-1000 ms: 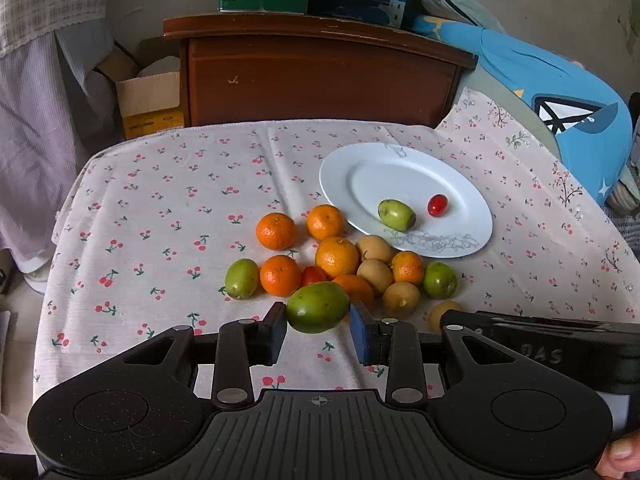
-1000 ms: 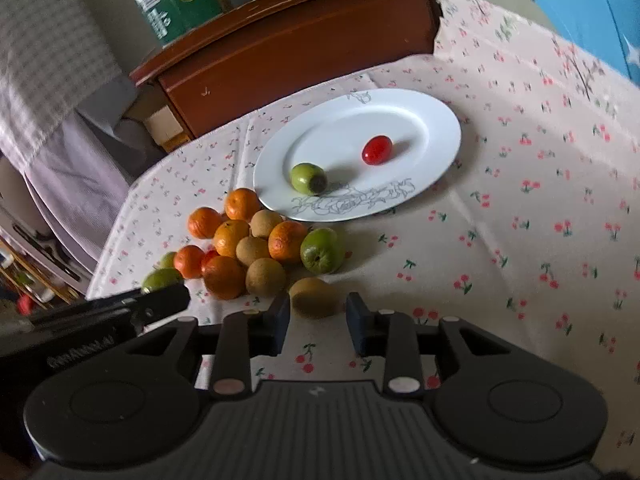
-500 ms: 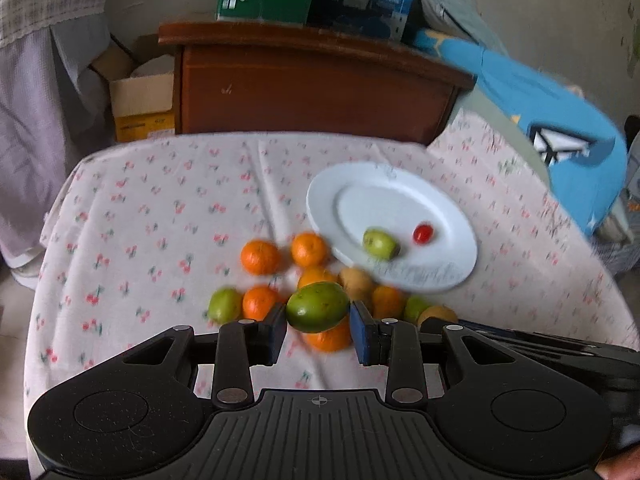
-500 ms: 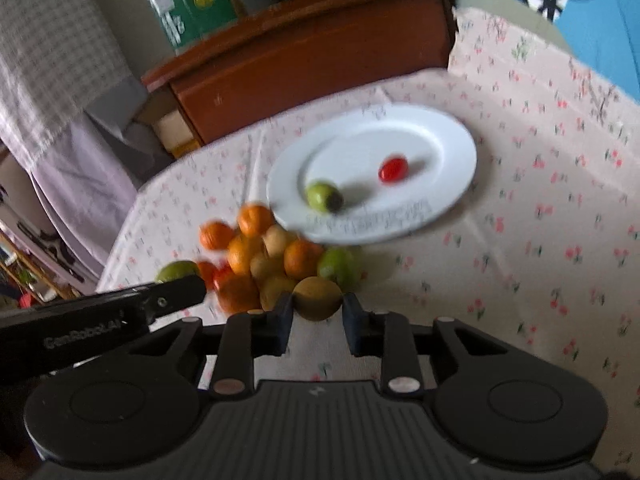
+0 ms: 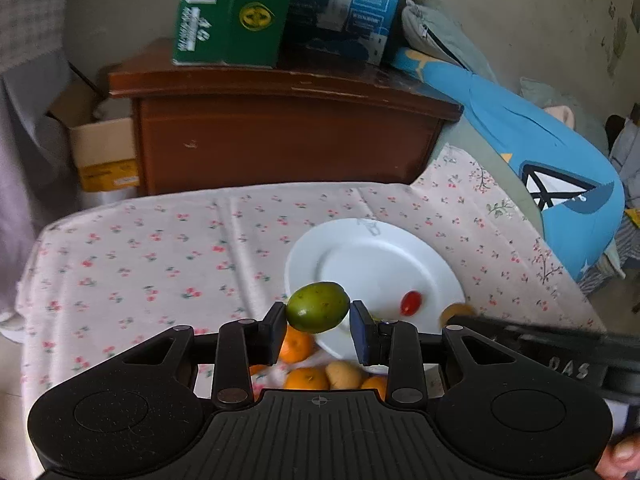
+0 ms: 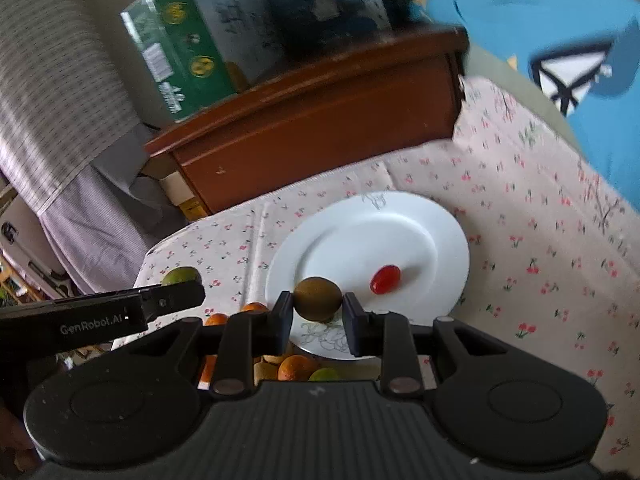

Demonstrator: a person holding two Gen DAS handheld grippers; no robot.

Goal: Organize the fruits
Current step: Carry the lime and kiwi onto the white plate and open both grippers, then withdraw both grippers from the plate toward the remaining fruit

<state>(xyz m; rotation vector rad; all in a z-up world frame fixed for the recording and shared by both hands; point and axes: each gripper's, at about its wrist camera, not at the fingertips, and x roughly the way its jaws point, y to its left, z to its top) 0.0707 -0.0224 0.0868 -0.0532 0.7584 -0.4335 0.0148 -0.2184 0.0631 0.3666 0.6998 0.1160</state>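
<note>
My left gripper is shut on a green oval fruit, held in the air over the near edge of the white plate. My right gripper is shut on a brown kiwi-like fruit, also raised above the plate. A small red tomato lies on the plate. Below the grippers sits a heap of oranges and brown fruits, mostly hidden by the gripper bodies.
The table wears a cherry-print cloth. Behind it stands a brown wooden cabinet with green and blue boxes on top. A blue cushion lies at the right. The other gripper's arm crosses each view.
Both grippers have risen and moved toward the plate. The right gripper has shut on the brown fruit and lifted it off the cloth. The left still holds its green fruit.
</note>
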